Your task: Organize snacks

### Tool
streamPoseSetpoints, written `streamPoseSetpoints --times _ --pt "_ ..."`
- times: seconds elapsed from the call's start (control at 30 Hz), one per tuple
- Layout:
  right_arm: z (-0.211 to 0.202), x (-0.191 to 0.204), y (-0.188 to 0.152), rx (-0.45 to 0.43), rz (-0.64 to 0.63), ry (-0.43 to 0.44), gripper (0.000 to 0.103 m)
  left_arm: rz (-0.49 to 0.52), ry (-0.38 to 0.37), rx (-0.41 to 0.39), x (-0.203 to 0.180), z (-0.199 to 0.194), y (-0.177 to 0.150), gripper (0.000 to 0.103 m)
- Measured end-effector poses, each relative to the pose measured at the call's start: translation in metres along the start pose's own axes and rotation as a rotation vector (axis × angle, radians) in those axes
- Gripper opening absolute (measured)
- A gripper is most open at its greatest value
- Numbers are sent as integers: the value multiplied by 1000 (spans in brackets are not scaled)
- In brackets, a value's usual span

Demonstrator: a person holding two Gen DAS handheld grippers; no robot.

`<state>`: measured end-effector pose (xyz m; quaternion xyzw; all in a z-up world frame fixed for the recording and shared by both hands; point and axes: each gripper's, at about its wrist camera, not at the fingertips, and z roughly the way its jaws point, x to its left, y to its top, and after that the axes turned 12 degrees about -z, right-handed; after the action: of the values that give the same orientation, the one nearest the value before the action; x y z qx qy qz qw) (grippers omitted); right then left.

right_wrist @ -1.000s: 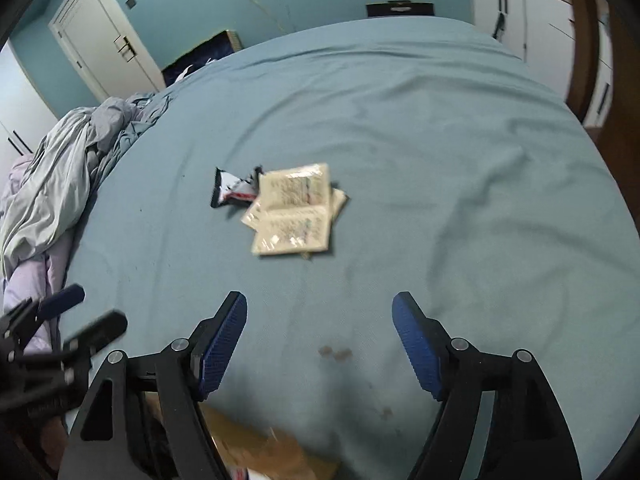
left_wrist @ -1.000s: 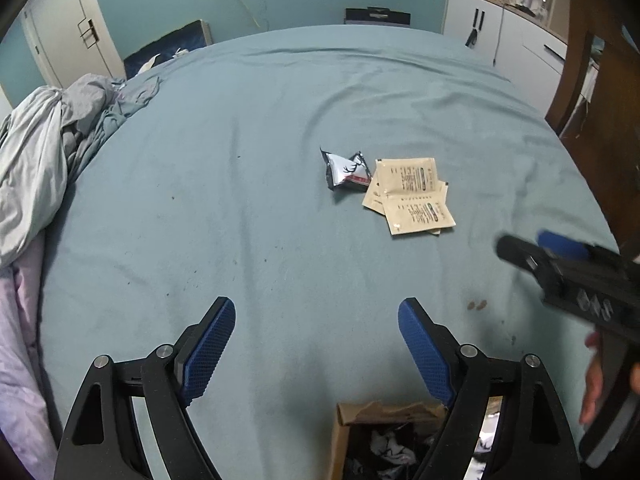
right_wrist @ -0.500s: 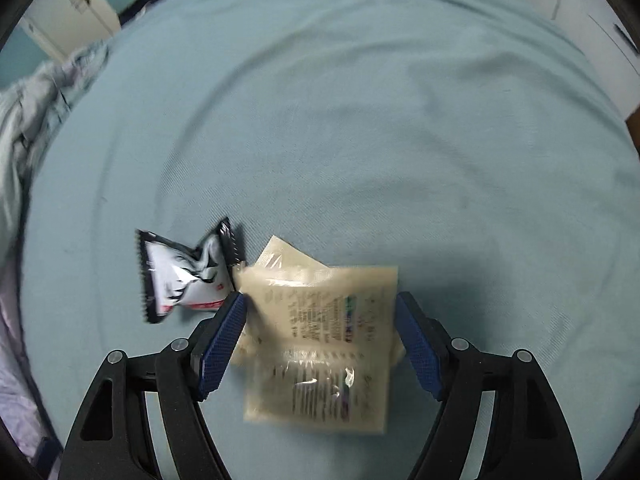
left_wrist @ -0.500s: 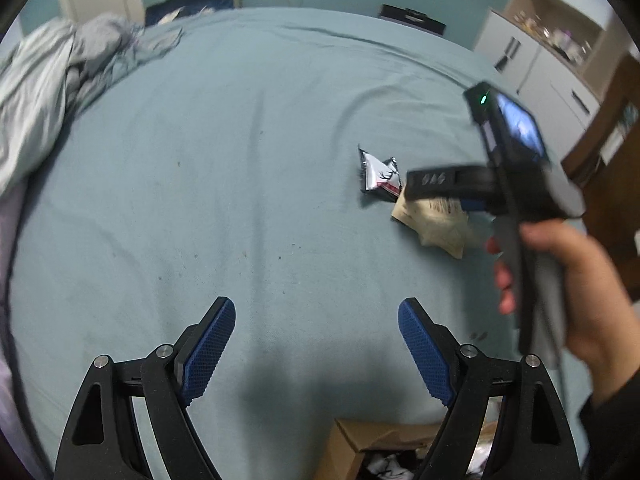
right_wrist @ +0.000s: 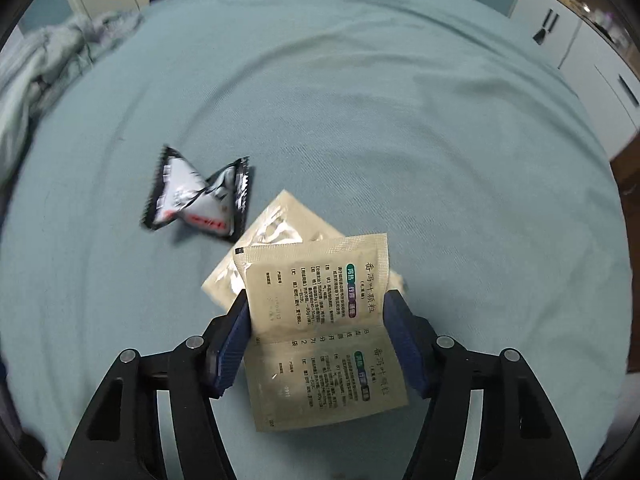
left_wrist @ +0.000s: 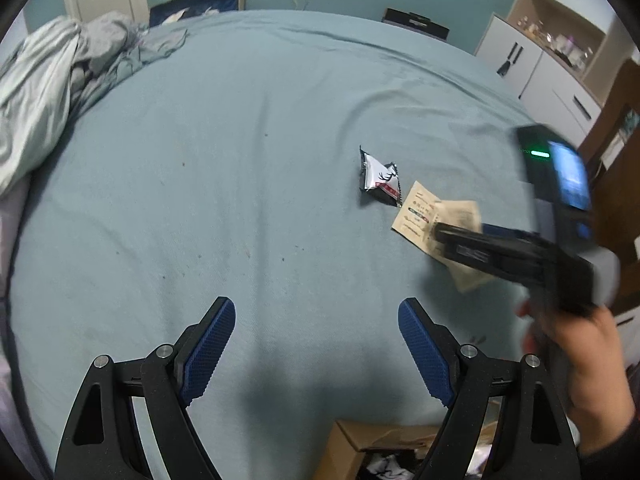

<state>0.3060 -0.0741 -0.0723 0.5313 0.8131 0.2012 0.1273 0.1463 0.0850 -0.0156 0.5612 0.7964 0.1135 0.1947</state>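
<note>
Because the top beige sachet strip (right_wrist: pixel 320 320) lies flat on the bed (right_wrist: pixel 400 120), the right claw (right_wrist: pixel 316 320) straddles it edgewise, blue pads touching both long edges, clamped on it as far as I can judge, likely to lift it off the pile. Beneath and just ahead lie more beige sachets (right_wrist: pixel 264 240); I count at least two, exact number hidden. One black-and-white snack packet (right_wrist: pixel 200 204) sits ahead-left of that claw, just beside the pile. Left claw (left_wrist: pixel 316 340) hangs with fingers wide apart, gripping nothing, snacks well ahead to its right, one cardboard box (left_wrist: pixel 360 448) under it, probably their destination
</note>
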Motion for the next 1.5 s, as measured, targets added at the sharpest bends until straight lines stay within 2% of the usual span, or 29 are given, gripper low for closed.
streamPoseSetpoints --times 0.13,0.23,0.37,0.5,0.7,0.87,1.07,1.13,1.23,1.27,1.3,1.33,1.37,1.43,1.47,1.5 --pt "-51 -13 -40 -107 87 52 64 85 50 -6 -11 3 -6 85" --pt "-98 -14 -81 -161 139 104 64 158 50 1 -21 3 -10 85" --pt "-148 -21 -138 -231 238 132 64 235 19 27 -34 3 -13 85" --pt "-175 -28 -180 -270 312 157 64 302 -23 83 -51 11 -14 88" --pt "-149 -55 -182 -226 362 156 64 397 0 159 -101 47 -3 88" --pt "-123 -74 -171 -191 420 186 64 397 -1 250 -142 94 15 88" --pt "-113 -87 -170 -185 484 251 64 368 79 340 -173 156 27 88" --pt "-114 -87 -169 -193 477 257 64 368 100 327 -179 163 29 97" --pt "-114 -92 -171 -199 476 265 64 363 91 302 -183 165 29 97" --pt "-114 -93 -171 -201 482 272 64 355 88 292 -182 164 29 90" --pt "-114 -95 -172 -203 487 278 64 350 86 279 -181 161 28 79" --pt "-114 -97 -174 -205 494 286 64 348 85 267 -180 158 28 75" --pt "-115 -99 -177 -208 499 290 64 347 72 268 -179 154 28 65" --pt "-116 -101 -180 -215 508 296 64 352 39 277 -176 143 26 35" --pt "-117 -102 -181 -219 510 297 64 351 39 293 -174 136 23 3" --pt "-119 -103 -184 -225 512 297 64 344 63 286 -171 130 20 2"
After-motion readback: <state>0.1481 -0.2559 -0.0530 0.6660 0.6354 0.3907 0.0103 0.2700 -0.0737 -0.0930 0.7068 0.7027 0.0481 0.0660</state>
